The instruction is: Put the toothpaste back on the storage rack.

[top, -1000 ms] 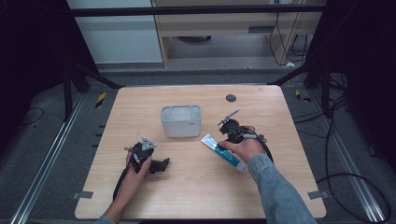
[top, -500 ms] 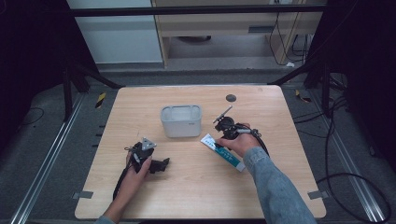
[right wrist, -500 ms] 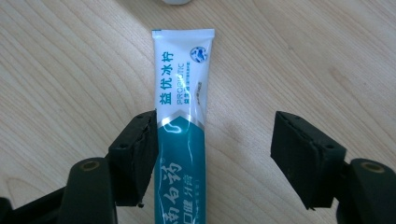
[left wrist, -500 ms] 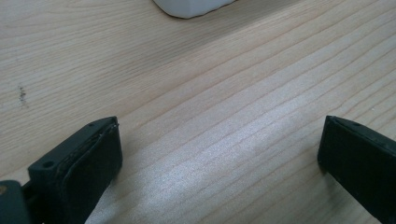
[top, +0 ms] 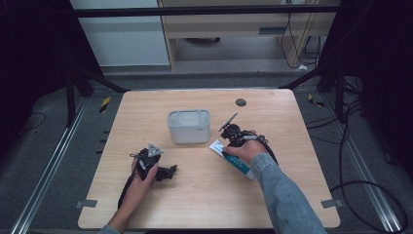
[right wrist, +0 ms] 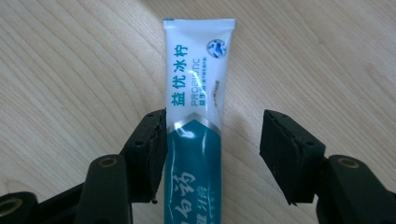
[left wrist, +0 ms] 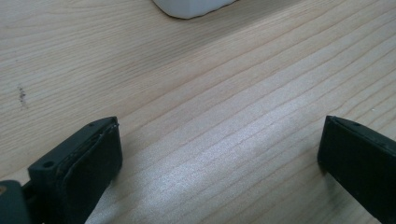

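A white and teal toothpaste tube [right wrist: 196, 93] lies flat on the wooden table [top: 272, 195], right of centre [top: 217, 146]. My right gripper [right wrist: 215, 121] points down over it with the tube between its jaws, which have just been closing. The left pad [right wrist: 152, 140] rests against the tube's edge, while the right pad [right wrist: 280, 149] stands off it with bare wood in the gap. In the high view the right gripper [top: 228, 144] sits above the tube's flat end. My left gripper [top: 168, 171] rests on the table at the left, jaws wide open [left wrist: 219, 126] with nothing between them.
A white rectangular container [top: 189, 126] stands at the table's middle, just left of the right gripper; its base edge shows ahead of the left gripper [left wrist: 191, 7]. A small dark round mark [top: 240, 102] is near the far edge. Cables trail from both grippers.
The right hand has shifted a little left and down onto the toothpaste tube, and its jaws have narrowed around it. The left hand has stayed put.
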{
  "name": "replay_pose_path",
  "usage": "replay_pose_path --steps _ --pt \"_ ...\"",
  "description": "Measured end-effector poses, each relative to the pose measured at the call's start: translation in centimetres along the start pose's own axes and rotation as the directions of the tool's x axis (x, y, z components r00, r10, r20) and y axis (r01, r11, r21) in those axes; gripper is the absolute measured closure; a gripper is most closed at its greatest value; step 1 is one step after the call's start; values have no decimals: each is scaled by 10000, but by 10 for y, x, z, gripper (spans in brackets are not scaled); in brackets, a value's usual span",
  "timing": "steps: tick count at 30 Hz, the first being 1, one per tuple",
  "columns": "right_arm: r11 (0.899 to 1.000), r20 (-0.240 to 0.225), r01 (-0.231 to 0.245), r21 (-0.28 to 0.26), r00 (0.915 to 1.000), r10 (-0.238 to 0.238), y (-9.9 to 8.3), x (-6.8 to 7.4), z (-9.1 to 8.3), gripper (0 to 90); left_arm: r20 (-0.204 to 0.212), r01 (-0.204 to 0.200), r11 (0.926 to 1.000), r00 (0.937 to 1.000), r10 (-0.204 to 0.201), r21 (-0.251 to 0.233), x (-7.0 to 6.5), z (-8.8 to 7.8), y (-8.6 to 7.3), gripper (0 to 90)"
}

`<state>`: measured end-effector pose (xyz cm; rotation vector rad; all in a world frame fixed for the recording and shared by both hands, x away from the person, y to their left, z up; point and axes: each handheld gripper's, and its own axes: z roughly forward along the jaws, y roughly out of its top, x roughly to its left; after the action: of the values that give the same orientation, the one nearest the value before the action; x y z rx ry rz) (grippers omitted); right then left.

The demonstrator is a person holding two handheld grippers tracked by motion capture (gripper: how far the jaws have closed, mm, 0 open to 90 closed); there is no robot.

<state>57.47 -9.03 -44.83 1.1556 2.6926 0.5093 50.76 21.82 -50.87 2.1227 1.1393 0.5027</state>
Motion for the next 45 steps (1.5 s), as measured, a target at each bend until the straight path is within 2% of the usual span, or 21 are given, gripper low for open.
replay_pose_path --steps 3,7,14,21,24,25,27,32,33,34,36,39,42,45 --pt "9999 -17 82 97 10000 -82 2 5 6 436 0 1 10000 10000 -1 -1 0 0 0 0" --pt "9996 -114 -187 228 9998 190 2 8 14 469 1 4 10000 10000 -4 0 0 0 0 0" --pt "9992 -117 -306 250 9995 309 2 7 21 499 3 3 10000 10000 -3 -5 0 0 0 0" --pt "9995 -7 -86 311 10000 86 2 10 24 537 5 -3 10000 10000 3 -1 0 0 0 0" --pt "9991 30 -166 388 9999 165 2 10 24 549 5 0 10000 10000 0 1 0 0 0 0" --pt "9993 52 55 373 10000 -57 2 10 24 554 6 -1 10000 10000 1 -2 0 0 0 0" --pt "9991 14 86 413 10000 -87 2 11 24 561 5 -3 10000 10000 3 1 0 0 0 0" --pt "9990 53 -56 453 10000 54 2 12 23 622 5 -2 10000 10000 2 0 0 0 0 0" --pt "9991 110 184 374 9998 -189 1 9 23 648 5 -4 10000 10000 4 -2 0 0 0 0" --pt "9990 25 -117 439 9999 116 2 10 22 656 4 -3 10000 10000 3 -2 0 0 0 0" --pt "9987 -23 -209 459 9998 211 2 9 21 674 4 -2 10000 10000 2 -1 0 0 0 0" --pt "9993 -98 -141 353 9998 145 1 6 21 706 4 -3 10000 10000 3 -2 0 0 0 0" --pt "9993 6 -249 286 9997 249 1 7 19 735 5 -4 10000 10000 4 0 0 0 0 0" --pt "9997 155 -237 -18 9996 237 -1 8 18 767 5 0 10000 10000 0 -3 0 0 0 0"
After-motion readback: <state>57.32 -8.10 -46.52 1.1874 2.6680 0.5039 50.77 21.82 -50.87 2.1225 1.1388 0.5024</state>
